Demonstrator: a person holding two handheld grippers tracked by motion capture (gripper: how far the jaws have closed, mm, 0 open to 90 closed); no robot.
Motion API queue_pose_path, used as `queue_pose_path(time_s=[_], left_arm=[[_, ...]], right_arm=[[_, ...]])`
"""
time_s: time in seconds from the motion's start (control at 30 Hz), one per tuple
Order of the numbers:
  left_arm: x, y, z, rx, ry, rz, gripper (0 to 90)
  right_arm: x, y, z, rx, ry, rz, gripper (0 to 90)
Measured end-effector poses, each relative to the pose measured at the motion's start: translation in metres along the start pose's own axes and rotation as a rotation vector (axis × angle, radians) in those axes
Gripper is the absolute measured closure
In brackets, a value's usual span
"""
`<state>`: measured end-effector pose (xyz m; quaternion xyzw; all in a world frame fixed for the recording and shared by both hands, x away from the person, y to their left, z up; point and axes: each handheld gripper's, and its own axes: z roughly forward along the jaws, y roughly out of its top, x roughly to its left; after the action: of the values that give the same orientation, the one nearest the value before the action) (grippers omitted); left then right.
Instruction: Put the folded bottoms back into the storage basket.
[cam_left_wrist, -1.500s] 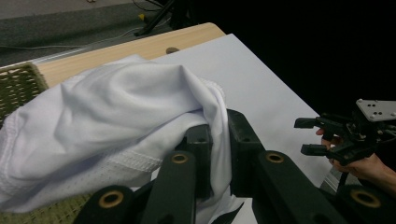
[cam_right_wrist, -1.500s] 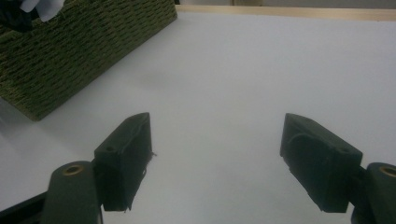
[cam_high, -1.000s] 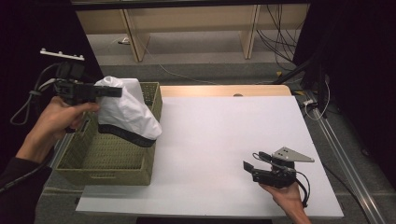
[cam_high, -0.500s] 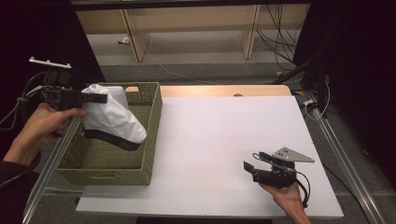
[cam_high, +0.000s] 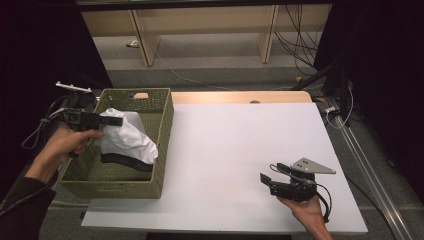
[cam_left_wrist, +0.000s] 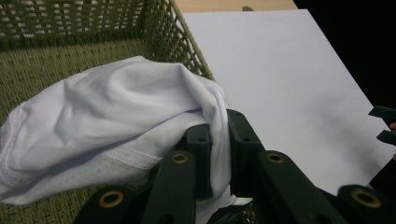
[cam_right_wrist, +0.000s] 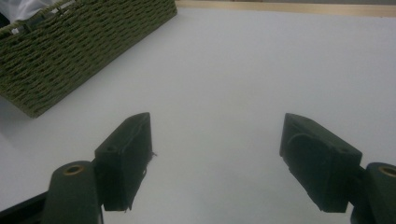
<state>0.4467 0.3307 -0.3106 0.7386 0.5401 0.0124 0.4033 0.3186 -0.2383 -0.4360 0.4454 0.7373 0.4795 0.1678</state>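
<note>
A white cloth (cam_high: 127, 140) with a dark band along its lower edge hangs into the green woven basket (cam_high: 165, 125) at the table's left. My left gripper (cam_high: 111, 121) is shut on a fold of that cloth; the left gripper view has the white cloth (cam_left_wrist: 107, 126) pinched between the two black jaws of my left gripper (cam_left_wrist: 217, 154), over the basket's floor (cam_left_wrist: 42, 60). My right gripper (cam_high: 267, 176) rests low over the white table near the front right, open, with nothing between the jaws of the right gripper (cam_right_wrist: 215, 144).
The white tabletop (cam_high: 240, 145) spreads right of the basket, with a wooden strip (cam_high: 240, 97) along its far edge. A basket corner (cam_right_wrist: 79, 46) appears in the right gripper view's upper left. Cables and shelf legs lie on the floor beyond the table.
My left gripper has carried the cloth leftward and down, so the cloth now sits lower inside the basket. The right gripper has stayed where it was.
</note>
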Motion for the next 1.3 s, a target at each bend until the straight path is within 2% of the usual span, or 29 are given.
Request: queue_pose_path(time_s=[0.17, 0.3, 0.6, 0.63, 0.7, 0.77, 0.87, 0.93, 1.13, 1.3], left_arm=[[0.016, -0.006, 0.017, 0.034, 0.008, -0.035, 81.2], [0.024, -0.010, 0.024, 0.044, 0.003, -0.051, 81.2], [0.026, -0.010, 0.025, 0.048, -0.006, -0.050, 81.1], [0.027, -0.010, 0.027, 0.051, 0.003, -0.049, 81.1], [0.030, -0.010, 0.032, 0.070, 0.064, -0.036, 81.0], [0.037, -0.011, 0.039, 0.087, 0.090, -0.056, 81.0], [0.047, -0.012, 0.048, 0.132, 0.152, -0.060, 80.9], [0.053, -0.014, 0.054, 0.155, 0.169, -0.075, 80.8], [0.069, -0.019, 0.065, 0.183, 0.206, -0.123, 80.4], [0.080, -0.022, 0.070, 0.167, 0.206, -0.150, 78.8]], right_arm=[[0.001, 0.000, 0.000, 0.002, 0.001, 0.002, 26.4], [0.000, 0.000, 0.000, 0.004, 0.000, 0.002, 26.4], [0.001, 0.000, 0.000, 0.012, 0.001, -0.006, 26.4], [0.001, 0.000, 0.001, 0.007, 0.004, -0.005, 26.4], [0.002, 0.000, 0.001, 0.008, 0.004, -0.006, 26.4], [0.002, 0.000, 0.001, 0.008, 0.004, -0.005, 26.4], [0.002, -0.001, 0.001, 0.008, 0.004, -0.007, 26.5], [0.001, -0.001, 0.001, 0.011, 0.007, -0.002, 26.5], [0.002, -0.001, 0.002, 0.013, 0.008, -0.009, 26.6], [0.002, -0.001, 0.002, 0.016, 0.008, -0.009, 26.6]])
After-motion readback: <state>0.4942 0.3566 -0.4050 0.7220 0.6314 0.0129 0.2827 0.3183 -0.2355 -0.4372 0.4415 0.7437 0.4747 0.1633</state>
